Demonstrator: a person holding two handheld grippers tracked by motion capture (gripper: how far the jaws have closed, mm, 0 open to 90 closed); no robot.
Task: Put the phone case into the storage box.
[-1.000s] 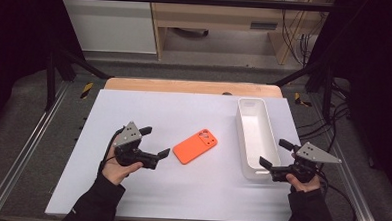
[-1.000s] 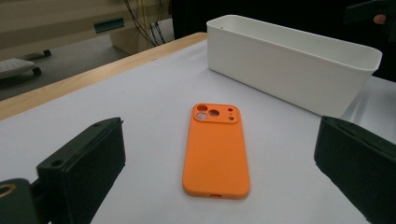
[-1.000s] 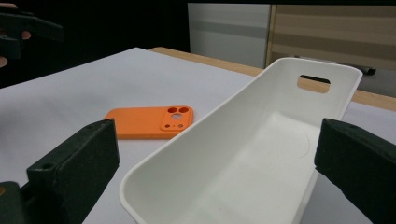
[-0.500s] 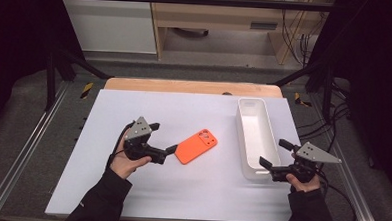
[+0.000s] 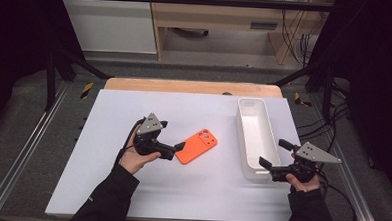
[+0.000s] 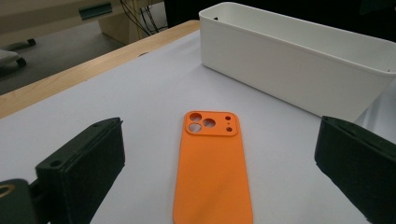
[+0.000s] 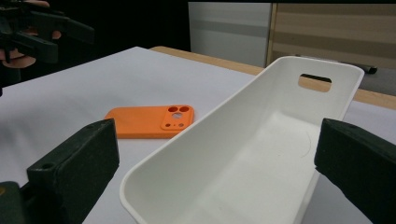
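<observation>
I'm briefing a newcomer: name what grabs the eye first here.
The flat orange silicone phone case lies camera-holes up mid-table on the white tabletop. The left gripper has its jaws wide open either side of it. The long white plastic bin stands empty to its right, the right gripper open at its near end.

1. The left gripper (image 5: 178, 149) is matte black, with a grey three-cornered plate on top bearing small dark screw heads.
2. Its two jaws are thick black blocks with flat, faintly textured inner faces; a small round hole marks the side of the jaw at 8 o'clock in the left gripper view.
3. A thin black cable loops from its rear.
4. The right gripper (image 5: 271, 155) is the same black build, its grey plate tapering to a point at 3 o'clock.
5. Both forearms wear black sleeves with ribbed cuffs.
</observation>
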